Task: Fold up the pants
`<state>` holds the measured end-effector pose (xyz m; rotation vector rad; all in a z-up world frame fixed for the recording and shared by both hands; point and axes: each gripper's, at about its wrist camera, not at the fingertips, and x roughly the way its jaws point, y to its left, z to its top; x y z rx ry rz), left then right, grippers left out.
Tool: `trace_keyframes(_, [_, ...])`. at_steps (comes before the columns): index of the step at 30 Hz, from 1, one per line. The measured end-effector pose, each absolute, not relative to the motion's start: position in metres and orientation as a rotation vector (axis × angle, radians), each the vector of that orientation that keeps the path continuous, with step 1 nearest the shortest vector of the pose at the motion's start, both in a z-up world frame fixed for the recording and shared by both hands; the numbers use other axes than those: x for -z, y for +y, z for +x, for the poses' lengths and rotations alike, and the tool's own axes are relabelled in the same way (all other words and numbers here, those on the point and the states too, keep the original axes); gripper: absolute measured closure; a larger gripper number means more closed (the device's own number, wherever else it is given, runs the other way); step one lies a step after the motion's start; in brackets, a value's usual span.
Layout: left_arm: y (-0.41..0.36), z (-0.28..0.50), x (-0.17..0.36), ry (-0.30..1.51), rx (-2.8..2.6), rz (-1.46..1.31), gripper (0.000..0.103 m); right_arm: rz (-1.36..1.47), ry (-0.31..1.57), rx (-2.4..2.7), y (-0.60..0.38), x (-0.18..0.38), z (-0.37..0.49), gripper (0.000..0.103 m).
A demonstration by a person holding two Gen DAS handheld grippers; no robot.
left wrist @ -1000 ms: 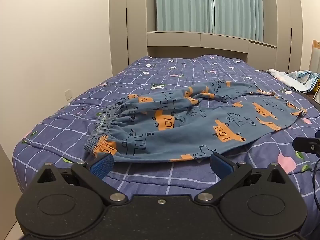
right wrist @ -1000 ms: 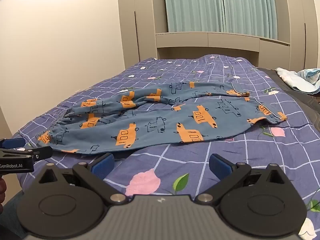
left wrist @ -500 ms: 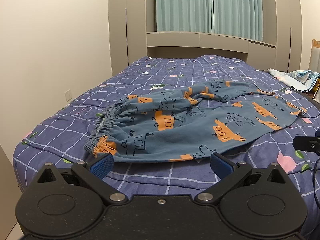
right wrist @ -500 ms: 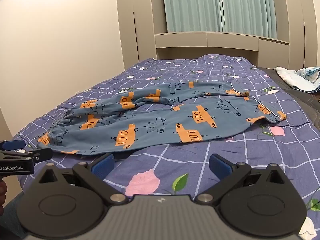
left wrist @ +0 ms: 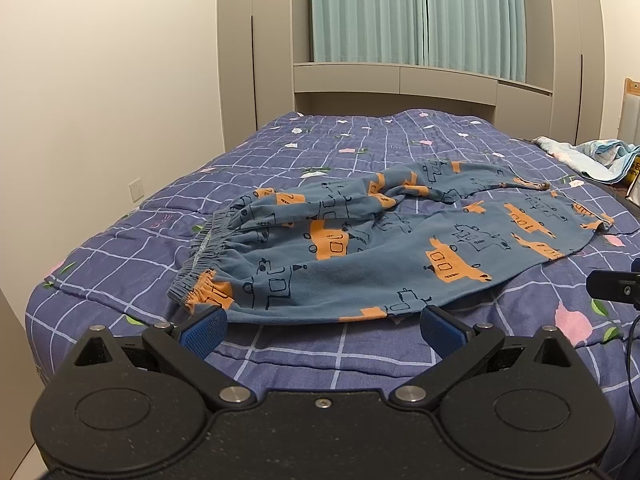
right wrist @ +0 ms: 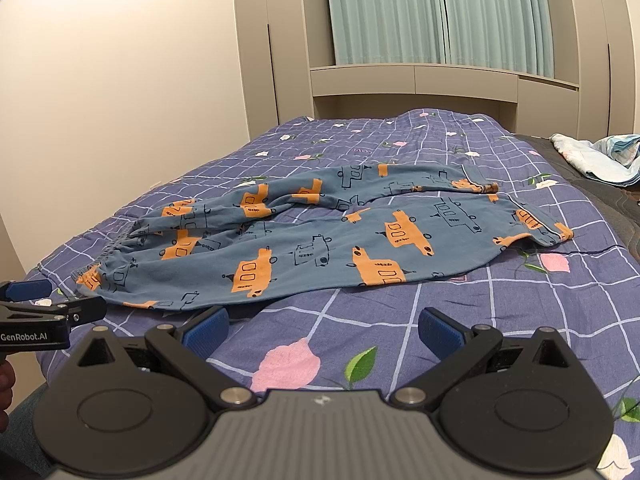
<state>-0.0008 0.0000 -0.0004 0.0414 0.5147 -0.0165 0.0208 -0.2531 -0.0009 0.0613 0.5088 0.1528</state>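
Observation:
Blue pants [left wrist: 360, 248] with orange truck prints lie loosely spread on the bed, elastic waistband [left wrist: 204, 256] at the left, leg cuffs at the far right. They also show in the right wrist view [right wrist: 320, 248]. My left gripper [left wrist: 322, 330] is open and empty, just short of the pants' near edge by the waistband. My right gripper [right wrist: 322, 330] is open and empty, over the quilt in front of the pants' middle. The left gripper shows at the left edge of the right wrist view [right wrist: 48, 312].
The bed has a purple checked quilt [right wrist: 520, 320] with flower prints. A light blue crumpled cloth [left wrist: 592, 156] lies at the far right. A beige wall and wardrobe stand left, a shelf and teal curtains behind the bed. The bed's near edge is under both grippers.
Both grippers have crept slightly closer to the pants. Both stay open. The pants have not moved.

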Motion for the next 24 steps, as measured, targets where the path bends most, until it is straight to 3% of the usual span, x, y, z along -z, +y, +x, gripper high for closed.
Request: trace_keyframes(24, [0.0001, -0.0003, 0.0017, 0.521, 0.016, 0.042, 0.0, 0.063, 0.509, -0.153, -0.2539, 0.0014, 0.0212, 0.0])
